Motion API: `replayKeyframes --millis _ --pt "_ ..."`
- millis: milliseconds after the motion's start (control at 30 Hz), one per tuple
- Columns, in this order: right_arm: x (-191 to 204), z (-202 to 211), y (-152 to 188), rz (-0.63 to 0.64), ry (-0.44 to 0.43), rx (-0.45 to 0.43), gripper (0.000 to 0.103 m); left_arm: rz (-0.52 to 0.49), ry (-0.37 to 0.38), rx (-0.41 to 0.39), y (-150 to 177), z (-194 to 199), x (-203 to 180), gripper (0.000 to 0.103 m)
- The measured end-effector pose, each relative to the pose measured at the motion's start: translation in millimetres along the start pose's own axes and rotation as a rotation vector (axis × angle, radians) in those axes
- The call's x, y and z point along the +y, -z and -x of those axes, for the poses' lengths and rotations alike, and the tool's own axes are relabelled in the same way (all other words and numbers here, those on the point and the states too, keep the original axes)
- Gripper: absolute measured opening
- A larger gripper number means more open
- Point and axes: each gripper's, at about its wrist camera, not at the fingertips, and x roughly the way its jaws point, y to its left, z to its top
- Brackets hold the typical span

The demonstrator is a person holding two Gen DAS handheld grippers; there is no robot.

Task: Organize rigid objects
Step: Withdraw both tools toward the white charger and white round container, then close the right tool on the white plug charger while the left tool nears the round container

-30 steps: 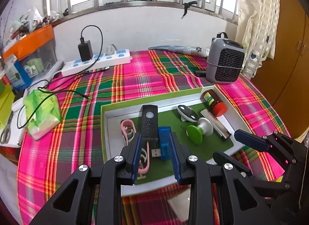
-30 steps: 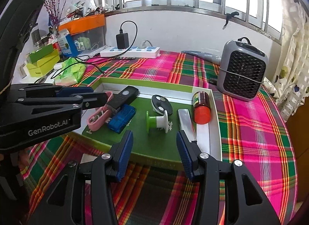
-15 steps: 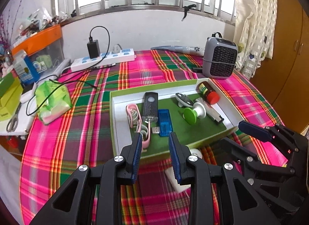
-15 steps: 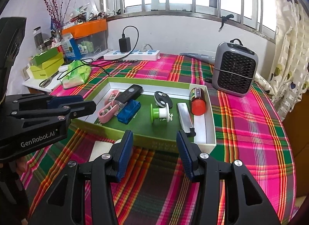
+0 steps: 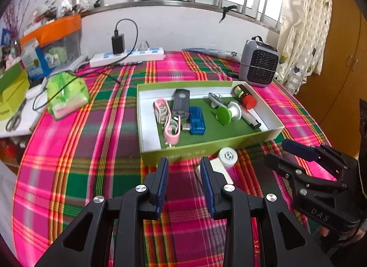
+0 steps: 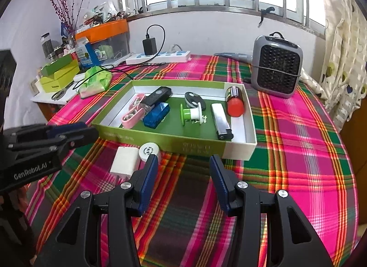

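A green box tray [image 5: 206,150] [image 6: 174,139] sits on the plaid table. It holds a pink clip [image 5: 166,115], a black device [image 5: 181,103], a blue USB box [image 5: 196,120], a green spool [image 5: 226,112], a lighter [image 6: 221,122] and a red-capped bottle [image 6: 234,100]. A white charger [image 6: 125,160] and a white round cap [image 6: 150,150] lie in front of the tray. My left gripper [image 5: 184,163] is open and empty, near the tray's front wall. My right gripper [image 6: 183,159] is open and empty, just right of the cap.
A grey mini heater [image 6: 276,67] stands at the back right. A power strip with a black charger [image 5: 127,54] lies along the back wall. A green tissue pack [image 5: 66,93], scissors and boxes crowd the left side. A curtain hangs at the right.
Both grippers have pulled back from the tray toward me. The left gripper was over the black device and blue box; now it is outside the front wall. The charger and cap have come into view.
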Motion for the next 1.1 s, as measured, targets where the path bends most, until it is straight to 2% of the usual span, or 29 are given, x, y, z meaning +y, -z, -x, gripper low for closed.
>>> replayKeyframes --millis 433,867,1100 --pt "25.9 -13.2 1.5 0.021 -0.056 0.043 0.048 0.031 0.022 0.023 19.2 1.3 19.7 0.028" --pt "54.2 -34.0 2.8 0.014 -0.135 0.102 0.048 0.061 0.038 0.028 22.7 1.5 38.0 0.028" --pt "63.0 -46.0 1.6 0.019 -0.132 0.128 0.048 0.069 0.035 0.035 24.4 1.6 44.3 0.028"
